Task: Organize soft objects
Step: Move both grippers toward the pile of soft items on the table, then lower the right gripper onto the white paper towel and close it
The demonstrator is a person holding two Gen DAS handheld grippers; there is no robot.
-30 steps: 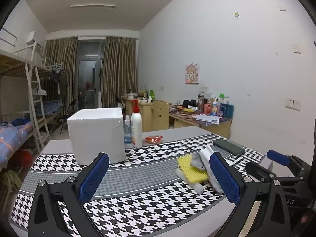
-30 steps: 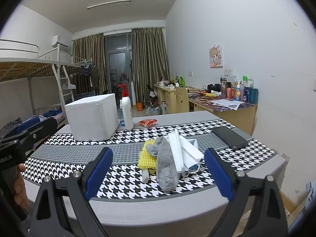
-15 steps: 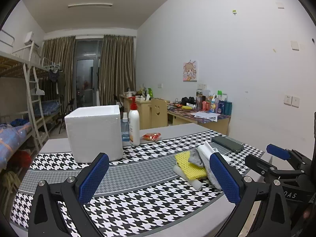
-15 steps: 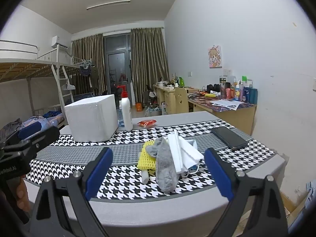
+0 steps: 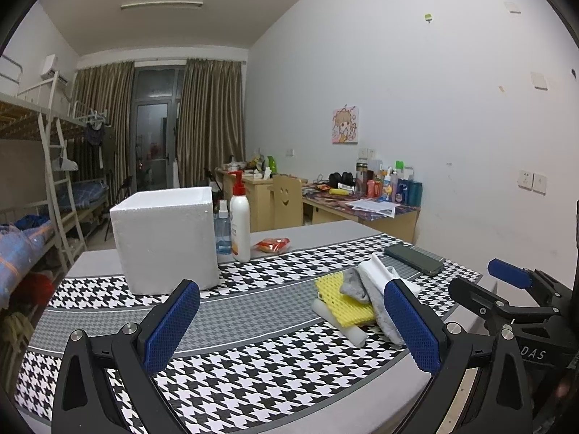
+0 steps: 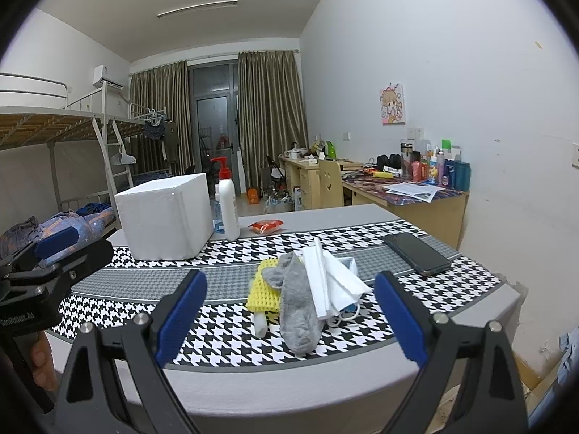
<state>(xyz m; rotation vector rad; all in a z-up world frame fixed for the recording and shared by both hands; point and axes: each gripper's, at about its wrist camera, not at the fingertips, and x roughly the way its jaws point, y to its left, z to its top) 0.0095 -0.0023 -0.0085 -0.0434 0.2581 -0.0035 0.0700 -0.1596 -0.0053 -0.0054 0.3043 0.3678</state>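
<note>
Grey sock (image 6: 298, 303); fuzzy, limp, elongated

Left gripper (image 5: 289, 327), right gripper (image 6: 289, 316): black frames, blue textured finger pads, silver screws, white lettering.

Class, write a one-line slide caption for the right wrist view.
Open right gripper faces a grey sock, yellow mesh and white masks piled on a houndstooth table.

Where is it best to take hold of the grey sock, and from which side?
Probably at the near end of the grey sock, where it lies flat on the tablecloth, clear of the yellow mesh cloth and face masks. Come from above with the open right gripper, fingers across its narrow width.
</note>
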